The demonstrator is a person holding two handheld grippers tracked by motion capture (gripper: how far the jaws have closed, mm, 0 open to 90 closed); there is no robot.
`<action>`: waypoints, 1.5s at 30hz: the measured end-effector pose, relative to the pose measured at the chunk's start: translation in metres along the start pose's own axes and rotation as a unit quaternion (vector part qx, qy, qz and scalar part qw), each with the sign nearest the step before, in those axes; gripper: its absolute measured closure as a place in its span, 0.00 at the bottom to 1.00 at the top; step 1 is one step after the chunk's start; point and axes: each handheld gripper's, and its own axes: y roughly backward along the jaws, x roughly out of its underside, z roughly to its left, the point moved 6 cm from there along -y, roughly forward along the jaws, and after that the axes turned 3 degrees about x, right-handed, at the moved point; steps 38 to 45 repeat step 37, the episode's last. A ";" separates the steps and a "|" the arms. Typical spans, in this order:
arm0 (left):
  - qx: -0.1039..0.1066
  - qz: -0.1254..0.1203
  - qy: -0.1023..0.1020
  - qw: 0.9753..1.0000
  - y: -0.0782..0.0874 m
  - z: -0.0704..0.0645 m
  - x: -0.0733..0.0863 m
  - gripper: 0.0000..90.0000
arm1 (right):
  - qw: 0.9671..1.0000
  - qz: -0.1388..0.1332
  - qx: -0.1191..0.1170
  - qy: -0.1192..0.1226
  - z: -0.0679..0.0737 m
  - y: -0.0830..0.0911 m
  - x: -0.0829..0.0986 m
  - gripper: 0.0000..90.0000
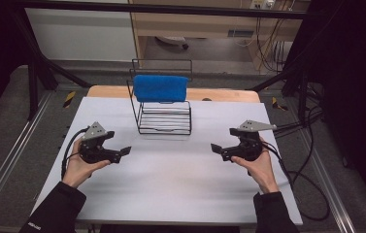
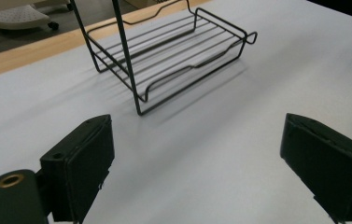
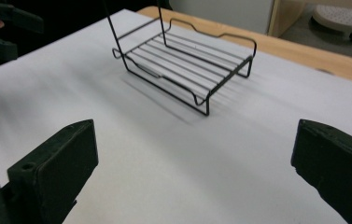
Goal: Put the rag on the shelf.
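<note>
A black wire rack [image 1: 164, 121] with two tiers stands at the back middle of the white table [image 1: 171, 184]. A blue folded cloth or sponge [image 1: 161, 88] rests on its upper tier; the lower shelf [image 2: 173, 51] [image 3: 187, 60] is bare. My left gripper [image 1: 117, 143] [image 2: 197, 154] hovers in a hand at front left of the rack, open and holding nothing. My right gripper [image 1: 224, 140] [image 3: 192, 163] is held at front right of the rack, open too, with nothing between its jaws. Both point inward toward the rack.
A wooden strip [image 1: 219, 94] edges the table behind the rack. Black frame struts [image 1: 40, 58] rise at both back corners, and cables [image 1: 307, 184] trail off the right side. The other gripper [image 3: 1, 28] shows far off at upper left in the right gripper view.
</note>
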 end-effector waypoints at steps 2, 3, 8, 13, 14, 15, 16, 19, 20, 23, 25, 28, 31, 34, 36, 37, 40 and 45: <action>0.005 0.000 0.006 1.000 -0.001 -0.001 0.010 0.12 | 1.000 0.010 -0.003 -0.002 0.000 -0.003 0.010 0.01; 0.006 0.000 0.009 1.000 -0.002 -0.002 0.015 0.12 | 1.000 0.014 -0.004 -0.003 0.000 -0.005 0.015 0.01; 0.006 0.021 0.010 1.000 -0.004 -0.003 0.039 0.12 | 0.999 0.037 -0.008 -0.014 -0.002 -0.010 0.042 0.01; 0.007 0.028 0.009 1.000 -0.002 -0.003 0.050 0.13 | 0.998 0.058 -0.005 -0.023 -0.006 -0.011 0.069 0.01; 0.008 0.031 0.010 0.999 -0.002 -0.004 0.052 0.13 | 0.998 0.062 -0.005 -0.025 -0.006 -0.010 0.073 0.01; 0.010 0.033 0.009 0.999 -0.002 -0.004 0.054 0.14 | 0.998 0.063 -0.004 -0.025 -0.007 -0.009 0.077 0.01; 0.010 0.036 0.009 0.999 -0.002 -0.004 0.057 0.14 | 0.997 0.066 -0.004 -0.029 -0.008 -0.007 0.081 0.01; 0.010 0.044 0.008 0.999 -0.002 -0.004 0.063 0.14 | 0.998 0.063 -0.003 -0.031 -0.011 -0.001 0.090 0.01; 0.010 0.045 0.010 0.999 -0.003 -0.004 0.065 0.14 | 0.998 0.061 -0.003 -0.031 -0.013 0.001 0.093 0.01; 0.008 0.051 0.010 0.999 -0.003 -0.004 0.071 0.13 | 0.998 0.060 -0.001 -0.038 -0.016 0.007 0.102 0.01; 0.004 0.053 0.011 0.999 -0.002 -0.003 0.074 0.14 | 0.998 0.061 0.000 -0.028 -0.019 0.010 0.106 0.01; 0.002 0.053 0.012 0.999 -0.001 -0.002 0.077 0.14 | 0.997 0.065 0.005 -0.033 -0.021 0.015 0.111 0.01; -0.001 0.053 0.011 0.999 0.000 -0.001 0.080 0.14 | 0.997 0.066 0.002 -0.037 -0.021 0.016 0.115 0.01; -0.002 0.056 0.007 0.998 0.000 -0.001 0.081 0.14 | 0.997 0.073 0.009 -0.034 -0.022 0.015 0.117 0.01; -0.001 0.056 0.008 0.998 0.000 -0.001 0.081 0.14 | 0.997 0.075 0.007 -0.034 -0.021 0.014 0.118 0.01; -0.001 0.055 0.008 0.998 0.000 -0.001 0.081 0.14 | 0.997 0.075 0.007 -0.034 -0.021 0.014 0.118 0.01; -0.001 0.055 0.008 0.998 0.000 -0.001 0.081 0.14 | 0.997 0.075 0.007 -0.034 -0.021 0.014 0.118 0.01; -0.001 0.055 0.008 0.998 0.000 -0.001 0.081 0.14 | 0.997 0.075 0.007 -0.034 -0.021 0.014 0.118 0.01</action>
